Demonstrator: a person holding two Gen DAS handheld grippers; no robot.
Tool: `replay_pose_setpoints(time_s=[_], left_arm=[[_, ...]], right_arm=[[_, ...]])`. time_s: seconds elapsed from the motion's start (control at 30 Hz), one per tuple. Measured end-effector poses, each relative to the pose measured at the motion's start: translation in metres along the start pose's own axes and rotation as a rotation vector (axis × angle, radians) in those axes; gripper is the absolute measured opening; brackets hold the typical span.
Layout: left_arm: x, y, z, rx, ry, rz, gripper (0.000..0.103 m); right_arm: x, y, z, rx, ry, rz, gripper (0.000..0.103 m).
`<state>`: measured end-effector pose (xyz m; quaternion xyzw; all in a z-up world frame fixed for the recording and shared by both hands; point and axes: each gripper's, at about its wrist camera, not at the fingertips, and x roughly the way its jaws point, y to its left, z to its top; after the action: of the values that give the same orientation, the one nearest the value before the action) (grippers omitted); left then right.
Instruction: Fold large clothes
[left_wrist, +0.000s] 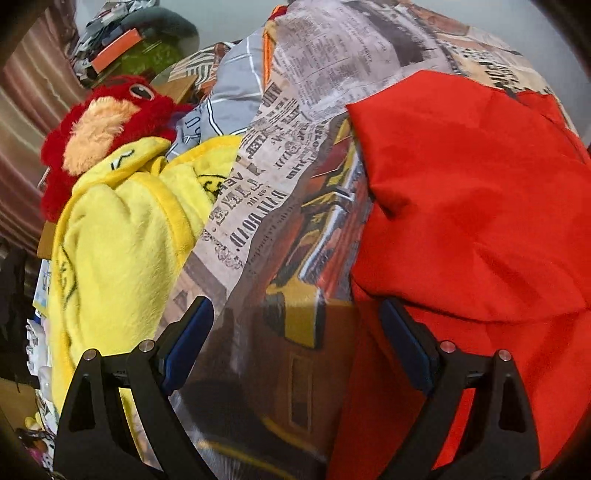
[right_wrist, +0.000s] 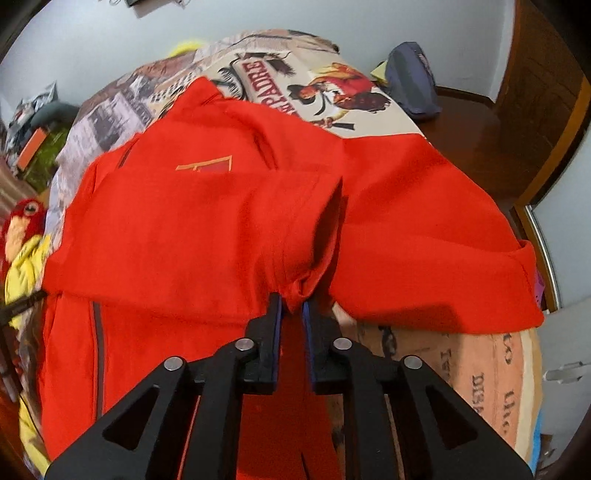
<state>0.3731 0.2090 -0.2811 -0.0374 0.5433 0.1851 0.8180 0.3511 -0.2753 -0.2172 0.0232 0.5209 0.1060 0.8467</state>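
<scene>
- Blue-padded fingers (right_wrist: 277, 321) of the right gripper (right_wrist: 293, 314) are pinching together on a bunched fold of the red garment (right_wrist: 207, 221); the person is probably lifting a sleeve or side panel this way so that it can travel across the body as one flap.
- Out toward 12 o'clock from that pinch, the raised cloth is forming a ridge, with an orange-and-gold emblem (right_wrist: 207, 166) showing at about 11 o'clock.
- The left gripper (left_wrist: 295, 332) is hanging with its fingers wide apart and gripping nothing, its right pad sitting at the garment's edge at 3 o'clock, likely waiting to pin or take a corner.
- The red garment is lying spread over a printed bedspread (left_wrist: 258, 206), creased rather than flat, smooth and thin-looking, with a dark seam line (right_wrist: 96, 332) running down at 8 o'clock in the right wrist view.
- At 9 o'clock, a yellow plush blanket (left_wrist: 122, 236) and a red plush toy (left_wrist: 107, 122) are crowding the bedspread's side, well clear of the fold.
</scene>
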Motion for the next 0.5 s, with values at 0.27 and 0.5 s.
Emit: replay_pose_setpoints(time_s=[0.27,0.5], left_arm=[[-0.065,-0.013,-0.001,0.03,-0.077,-0.024,0.093],[-0.118,-0.044,0.006,0.049,-0.165,-0.098,0.093]], right_arm=[[-0.046,-0.004,-0.013,-0.067,-0.081,-0.061,0.069],[-0.08,-0.054,-0.012,0.076,-0.129,-0.002,0.072]])
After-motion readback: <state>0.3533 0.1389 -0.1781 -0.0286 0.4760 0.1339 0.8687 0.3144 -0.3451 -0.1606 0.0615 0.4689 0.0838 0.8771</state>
